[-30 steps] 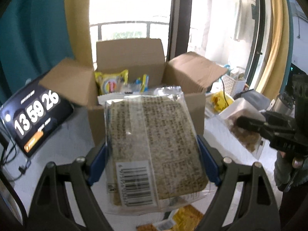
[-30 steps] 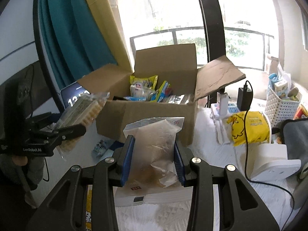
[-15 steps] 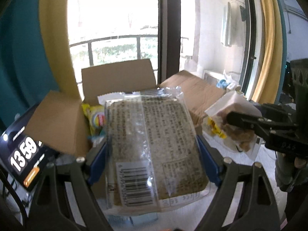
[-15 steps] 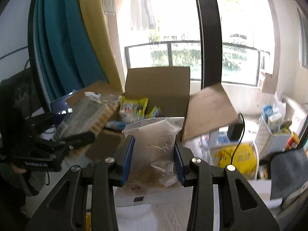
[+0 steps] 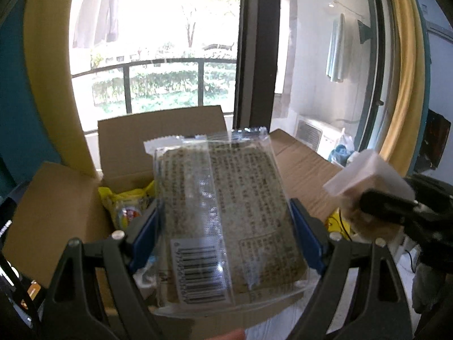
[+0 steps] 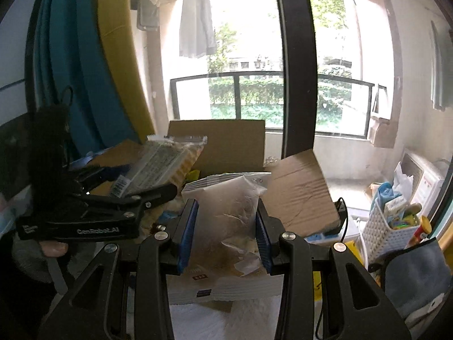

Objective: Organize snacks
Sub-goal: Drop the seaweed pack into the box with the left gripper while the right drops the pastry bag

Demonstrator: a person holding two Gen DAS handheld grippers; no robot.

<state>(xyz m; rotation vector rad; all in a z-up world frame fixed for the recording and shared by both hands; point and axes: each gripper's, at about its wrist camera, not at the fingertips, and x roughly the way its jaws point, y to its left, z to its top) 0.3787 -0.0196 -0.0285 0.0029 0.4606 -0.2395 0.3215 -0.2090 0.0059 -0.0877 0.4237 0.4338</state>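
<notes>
My left gripper (image 5: 223,221) is shut on a clear-wrapped cracker pack (image 5: 226,187) with a barcode label, held over the front of an open cardboard box (image 5: 161,138). A yellow snack bag (image 5: 127,204) lies inside the box. My right gripper (image 6: 225,206) is shut on a translucent pouch (image 6: 226,226) of brownish snack, just before the box (image 6: 223,144). In the right wrist view the left gripper (image 6: 141,180) and its cracker pack (image 6: 167,164) hang at the left, above the box's left flap. The right gripper's pouch (image 5: 368,170) shows at the right edge of the left wrist view.
The box's right flap (image 6: 300,189) sticks out toward a white basket (image 6: 388,221) full of small items. A black charger (image 6: 341,206) with its cable and a grey-blue cloth (image 6: 416,277) lie at the right. A window post rises behind the box. White paper (image 6: 240,320) covers the table below.
Both grippers have risen and come closer to the box with their packs still held. The cracker pack now hangs over the box's front wall, and the clock display has slid out at the left.
</notes>
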